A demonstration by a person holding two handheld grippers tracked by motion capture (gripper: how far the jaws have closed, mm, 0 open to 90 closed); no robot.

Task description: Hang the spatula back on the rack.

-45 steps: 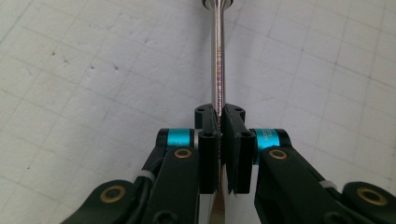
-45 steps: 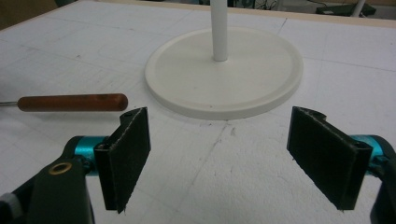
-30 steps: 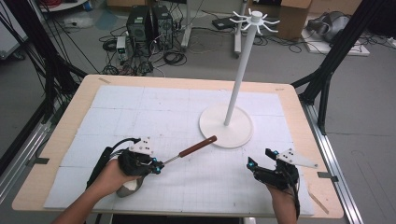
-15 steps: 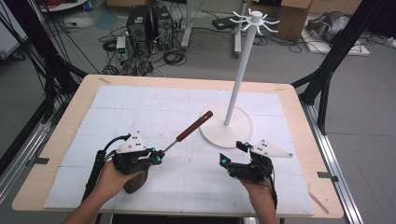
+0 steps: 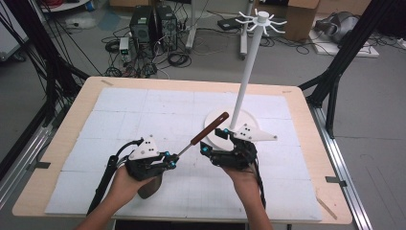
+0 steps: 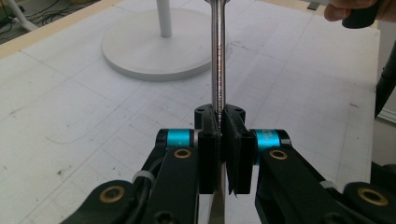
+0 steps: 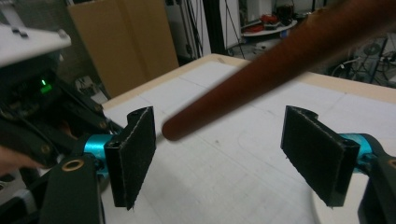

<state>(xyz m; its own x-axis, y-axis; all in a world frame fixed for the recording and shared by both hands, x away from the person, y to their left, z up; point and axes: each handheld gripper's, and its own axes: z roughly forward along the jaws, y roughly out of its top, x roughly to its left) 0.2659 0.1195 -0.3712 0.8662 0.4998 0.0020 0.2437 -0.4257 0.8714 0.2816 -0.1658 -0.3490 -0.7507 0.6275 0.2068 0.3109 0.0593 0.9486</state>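
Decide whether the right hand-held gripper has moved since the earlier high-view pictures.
Yes. The right hand-held gripper has moved left from the table's right edge, to just in front of the white stand's round base, near the tool's brown handle.

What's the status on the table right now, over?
Left hand-held gripper shut on tool's metal shaft. Right hand-held gripper open, wooden handle between its jaws, untouched. White stand close behind.

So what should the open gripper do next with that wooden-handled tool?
Probably ease forward and close on the brown wooden handle, which already lies between the right gripper's wide-open jaws without touching them. The left gripper is clamped on the tool's thin steel shaft, so a handover looks likely.
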